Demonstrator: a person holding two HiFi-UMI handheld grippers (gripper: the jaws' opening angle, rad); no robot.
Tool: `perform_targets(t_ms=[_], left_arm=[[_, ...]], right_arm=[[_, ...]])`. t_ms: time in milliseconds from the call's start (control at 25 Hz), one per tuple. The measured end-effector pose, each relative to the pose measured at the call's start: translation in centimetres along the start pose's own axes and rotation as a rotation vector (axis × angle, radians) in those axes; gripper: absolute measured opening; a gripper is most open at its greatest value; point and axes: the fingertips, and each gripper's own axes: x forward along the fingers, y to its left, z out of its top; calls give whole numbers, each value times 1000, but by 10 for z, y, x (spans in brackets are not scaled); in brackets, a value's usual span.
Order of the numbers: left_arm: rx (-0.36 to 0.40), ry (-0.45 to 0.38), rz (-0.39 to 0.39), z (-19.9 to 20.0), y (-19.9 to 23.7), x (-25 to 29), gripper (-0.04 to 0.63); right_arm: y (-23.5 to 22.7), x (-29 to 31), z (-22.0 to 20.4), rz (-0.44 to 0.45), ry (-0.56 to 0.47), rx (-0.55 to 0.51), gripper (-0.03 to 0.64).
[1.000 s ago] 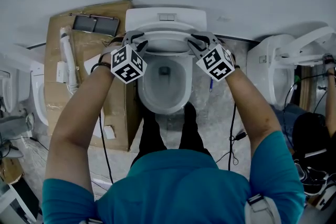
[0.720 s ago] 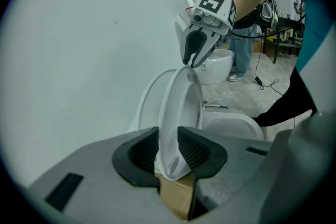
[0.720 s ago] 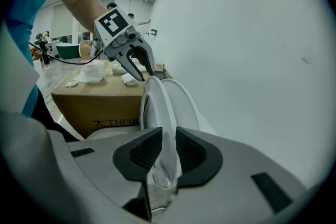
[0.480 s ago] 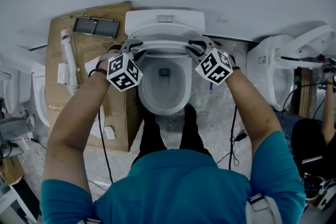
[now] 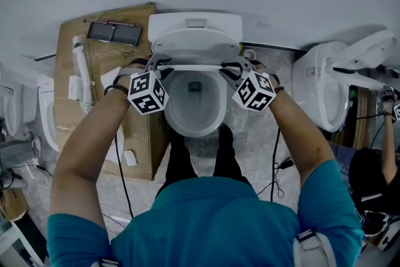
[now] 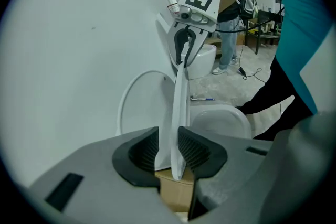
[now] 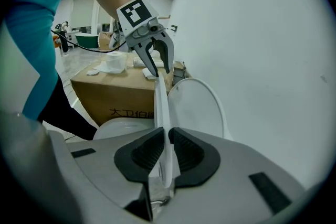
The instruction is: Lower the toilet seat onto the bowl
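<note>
Right, in the head view the glossy white toilet seat shows edge-on as a thin bar. It is tilted partway between the raised oval lid and the smooth ceramic bowl. My left gripper and right gripper hold its two sides. Both forearms reach forward and slope down, with the marker cubes facing up. A brown cardboard box stands just left of the toilet.

In the left gripper view, the ribbed black pads are clamped on the seat's thin rounded rim. The rim runs up to the other gripper at the far side.

In the right gripper view, the jaws have just been closing, and the hard plastic seat is pinched between the ribbed pads. The lid stands upright just behind it.
</note>
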Motion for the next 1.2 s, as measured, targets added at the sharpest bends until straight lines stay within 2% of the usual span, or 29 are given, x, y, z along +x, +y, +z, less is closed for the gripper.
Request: perform_targets(t_ms=[160, 440, 600, 880, 1200], left_arm=[[64, 3, -29, 10, -18, 5, 95], [73, -7, -59, 20, -32, 12, 78], [68, -9, -86, 20, -38, 13, 52], [85, 0, -174, 17, -66, 15, 41], [90, -1, -227, 15, -97, 17, 38]], right_arm=[[10, -3, -2, -3, -1, 14, 71], [16, 1, -4, 9, 13, -5, 90], [30, 1, -5, 49, 8, -24, 40], [57, -3, -7, 125, 18, -62, 40], [86, -4, -13, 210, 33, -81, 48]])
